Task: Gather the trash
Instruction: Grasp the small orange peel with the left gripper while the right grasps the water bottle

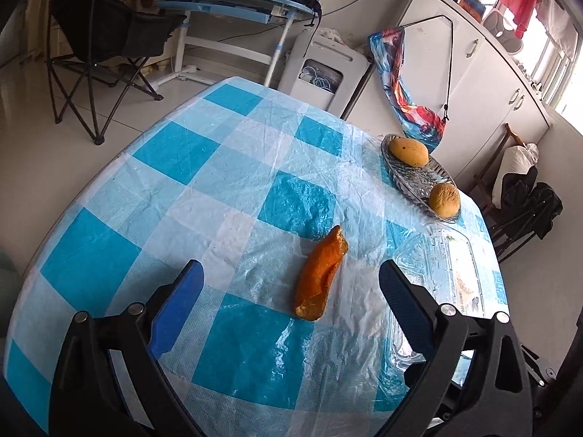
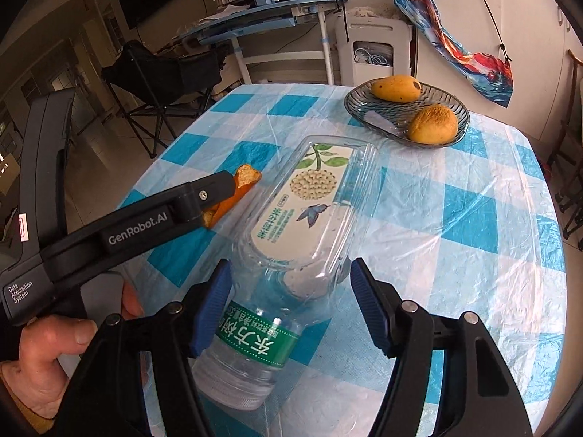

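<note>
An orange peel (image 1: 320, 276) lies on the blue-and-white checked tablecloth (image 1: 218, 182). My left gripper (image 1: 289, 269) stands open, with the peel between its fingers and nearer the right one. In the right wrist view one left-gripper finger (image 2: 215, 191) covers part of the peel (image 2: 249, 176). A clear plastic bottle (image 2: 251, 342) with a green label lies with its cap toward the camera. My right gripper (image 2: 289, 269) straddles it. The left pad is against the bottle and the right pad stands apart from it. A clear plastic box (image 2: 317, 196) with a printed label lies just beyond the bottle.
A glass dish (image 2: 368, 109) at the table's far right holds a mango (image 2: 395, 87) and another yellow fruit (image 2: 433, 123). The plastic box (image 1: 452, 276) sits right of the left gripper. A hand (image 2: 54, 346) holds the left gripper. A folding chair (image 1: 98, 36), a desk and cabinets stand beyond the table.
</note>
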Demonstrator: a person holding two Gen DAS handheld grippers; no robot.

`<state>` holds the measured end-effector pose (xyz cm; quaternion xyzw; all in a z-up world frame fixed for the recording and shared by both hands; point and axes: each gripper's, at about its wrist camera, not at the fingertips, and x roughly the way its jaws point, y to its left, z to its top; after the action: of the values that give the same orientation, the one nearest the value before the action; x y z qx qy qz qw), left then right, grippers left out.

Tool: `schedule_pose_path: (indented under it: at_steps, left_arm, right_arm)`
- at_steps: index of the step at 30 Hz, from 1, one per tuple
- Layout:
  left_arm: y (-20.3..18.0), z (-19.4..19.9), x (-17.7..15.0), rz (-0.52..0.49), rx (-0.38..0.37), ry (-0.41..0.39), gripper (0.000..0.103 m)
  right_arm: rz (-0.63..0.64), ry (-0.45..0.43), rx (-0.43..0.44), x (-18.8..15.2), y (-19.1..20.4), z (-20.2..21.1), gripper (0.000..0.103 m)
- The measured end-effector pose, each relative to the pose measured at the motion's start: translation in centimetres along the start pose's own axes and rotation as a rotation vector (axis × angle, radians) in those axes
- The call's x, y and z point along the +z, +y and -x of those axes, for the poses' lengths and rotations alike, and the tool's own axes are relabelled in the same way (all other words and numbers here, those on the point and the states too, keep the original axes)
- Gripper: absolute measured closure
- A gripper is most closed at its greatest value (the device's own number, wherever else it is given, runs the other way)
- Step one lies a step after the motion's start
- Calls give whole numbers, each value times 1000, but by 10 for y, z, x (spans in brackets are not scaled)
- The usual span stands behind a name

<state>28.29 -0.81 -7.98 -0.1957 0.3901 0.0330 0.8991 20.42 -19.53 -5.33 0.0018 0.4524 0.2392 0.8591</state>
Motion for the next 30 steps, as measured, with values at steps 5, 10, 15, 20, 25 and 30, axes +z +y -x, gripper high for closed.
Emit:
schedule_pose_path:
  at_steps: [5,10,15,20,25,30]
  left_arm:
    - [-2,6,-2,-4,-1,-16,15]
    - [12,27,-4,29,19,-100,15]
    - [30,55,4,65,65,-208,15]
    - [74,85,16,195,121,-307,15]
    - [114,103,23,298,148,-332,15]
    - [128,104,24,314,145,-298,15]
  right_arm:
    - [30,-2,-39,1,7,-1,37]
    - [139,-129,-304,4,18,19,36]
    - [226,-311,-325,18,51,41,23]
    - [173,-132,-175,49,68,-8,26]
    - [137,111,-216,57,70,-81,57]
    - [197,120,-204,54,86,-81,85]
